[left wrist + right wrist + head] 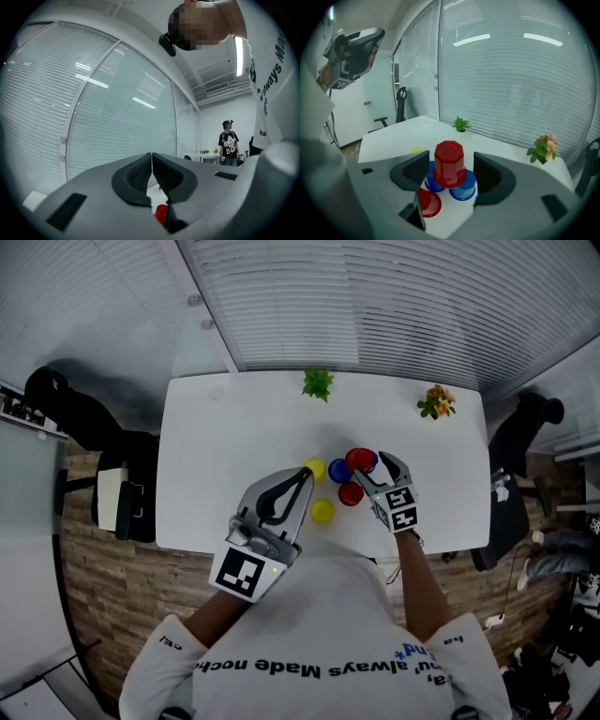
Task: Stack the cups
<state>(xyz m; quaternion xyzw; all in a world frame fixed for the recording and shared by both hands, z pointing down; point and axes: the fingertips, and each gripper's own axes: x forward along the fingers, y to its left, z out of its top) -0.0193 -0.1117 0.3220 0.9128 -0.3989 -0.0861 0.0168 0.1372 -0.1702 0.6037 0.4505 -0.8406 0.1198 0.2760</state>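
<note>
Bench: a smooth white bench (234,437) with rounded corners is filling the centre of the head view, its bare top taking a soft sheen.
Room: slatted white blinds (375,296) are running across the top of the frame. A wood-plank floor (103,587) is showing at lower left, and dark office chairs (89,418) are standing at both ends.
Plants: a leafy green plant (318,382) and an orange-flowered plant (437,401) are sitting along the bench's upper edge.
Cups: a glossy, faceted red cup (449,164) is standing upside down on two blue cups (463,187) at centre. A second red cup (427,204) is sitting just beside them at lower left, and two yellow cups (322,510) are resting further left.
Right hand-held gripper (373,471): its dark pads are standing wide apart, flanking the top red cup without touching it.
Left hand-held gripper (305,474): its ribbed jaws are pressing together on nothing, near the yellow cups.
</note>
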